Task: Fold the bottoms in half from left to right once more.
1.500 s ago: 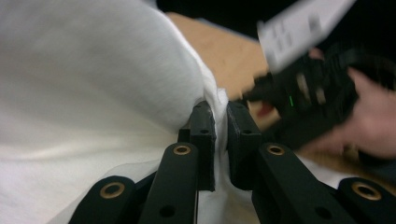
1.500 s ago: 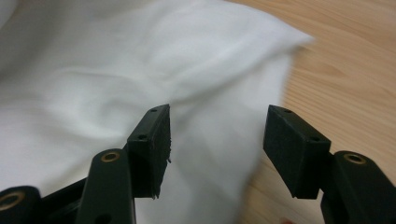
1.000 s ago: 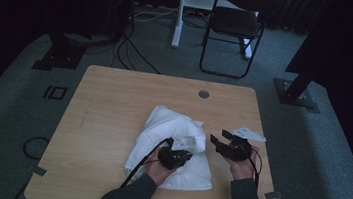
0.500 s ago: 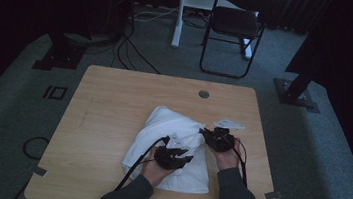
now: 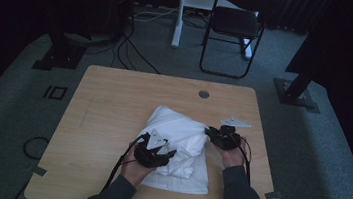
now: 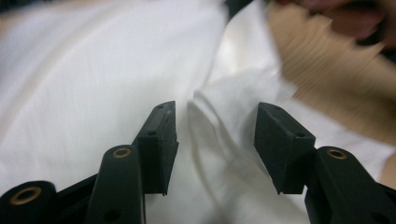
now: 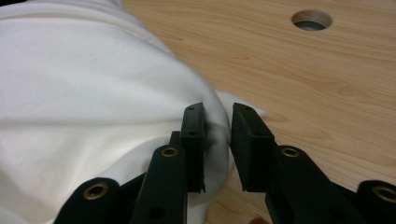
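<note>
White cloth point(image 5: 179, 145) bunched mid-table point(image 5: 113, 107); right gripper point(image 5: 218, 136) has moved in from table's right onto cloth's edge, jaws seemingly pinching it, left gripper point(image 5: 158, 154) jaws spread over folds — probably a fold starting.

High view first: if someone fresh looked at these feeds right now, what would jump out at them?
The white cloth, bunched on the near middle of the wooden table, stands out against the dim room. The left gripper hangs over the cloth's folds with its jaws open, while the right gripper has its jaws nearly closed on the cloth's right edge. Farther back, a round hole marks the tabletop.
</note>
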A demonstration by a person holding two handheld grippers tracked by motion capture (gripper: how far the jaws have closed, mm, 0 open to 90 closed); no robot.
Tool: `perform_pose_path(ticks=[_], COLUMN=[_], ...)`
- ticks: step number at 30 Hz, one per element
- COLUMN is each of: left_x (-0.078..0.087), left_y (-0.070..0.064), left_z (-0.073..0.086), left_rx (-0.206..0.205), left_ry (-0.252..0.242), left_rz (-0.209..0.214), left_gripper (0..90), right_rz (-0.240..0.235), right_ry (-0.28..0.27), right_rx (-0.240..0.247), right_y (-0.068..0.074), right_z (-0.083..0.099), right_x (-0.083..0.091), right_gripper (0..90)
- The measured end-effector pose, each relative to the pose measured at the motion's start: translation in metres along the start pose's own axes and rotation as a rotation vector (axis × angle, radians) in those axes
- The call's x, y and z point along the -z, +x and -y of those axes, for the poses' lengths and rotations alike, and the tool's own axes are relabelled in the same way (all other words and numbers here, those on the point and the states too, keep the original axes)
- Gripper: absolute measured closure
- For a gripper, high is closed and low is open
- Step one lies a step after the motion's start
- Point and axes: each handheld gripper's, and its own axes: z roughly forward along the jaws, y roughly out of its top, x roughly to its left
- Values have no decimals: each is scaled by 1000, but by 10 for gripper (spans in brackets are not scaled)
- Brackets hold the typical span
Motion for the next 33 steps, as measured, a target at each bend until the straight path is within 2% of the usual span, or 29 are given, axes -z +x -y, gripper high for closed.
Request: perform_pose_path(ticks=[1,4,7,10,11,12,13,14,15,18,19,20,21,24,26,27,29,30,31,32,33], left_x=[-4,-11,-13,-13,-13,-11,-11,-4,1,13,13,14,14,3,-4,-8,-14,-15,-15,-10,-8], left_y=[1,-4,-14,-20,-20,-21,-21,-19,-17,-11,-11,-8,-6,-3,-4,-4,-3,-4,-4,-14,-20], left_z=[3,6,7,7,7,6,6,4,3,3,3,3,4,8,9,9,10,10,10,10,10], left_rx=[8,-13,-43,-60,-58,-56,-56,-39,-32,-39,-39,-57,-66,-61,-62,-53,-24,-19,-19,-31,-47], left_ry=[21,62,65,63,56,48,48,5,-13,-61,-61,-56,-50,-37,-16,2,25,26,26,19,19], left_rz=[20,71,133,149,148,134,134,93,79,-9,-9,-54,-64,-85,-87,-62,-10,16,16,110,132], left_gripper=[614,844,868,867,864,848,788,788,626,500,465,465,439,446,553,672,850,870,877,877,881], right_rz=[-1,7,15,-2,-14,-21,-21,-26,-39,-54,-54,-54,-56,-49,-62,-72,-72,-73,-73,-74,-65], right_ry=[1,7,-2,-46,-65,-74,-74,-82,-89,-90,-90,-88,-81,-66,-55,-50,-44,-49,-49,-57,-73], right_rx=[2,3,4,16,34,51,51,68,96,124,124,129,136,137,134,137,130,130,130,122,109], right_y=[-1,-5,-7,-2,3,7,7,11,18,23,23,24,25,25,24,23,22,21,21,20,15], right_z=[0,1,2,-1,-3,-6,-6,-8,-13,-18,-18,-19,-19,-19,-18,-18,-17,-17,-17,-17,-15], right_x=[1,6,12,22,25,27,27,27,26,20,20,18,13,6,2,1,1,3,3,5,14], right_gripper=[766,788,779,692,670,652,652,629,586,552,552,542,539,554,684,768,850,857,857,861,864])
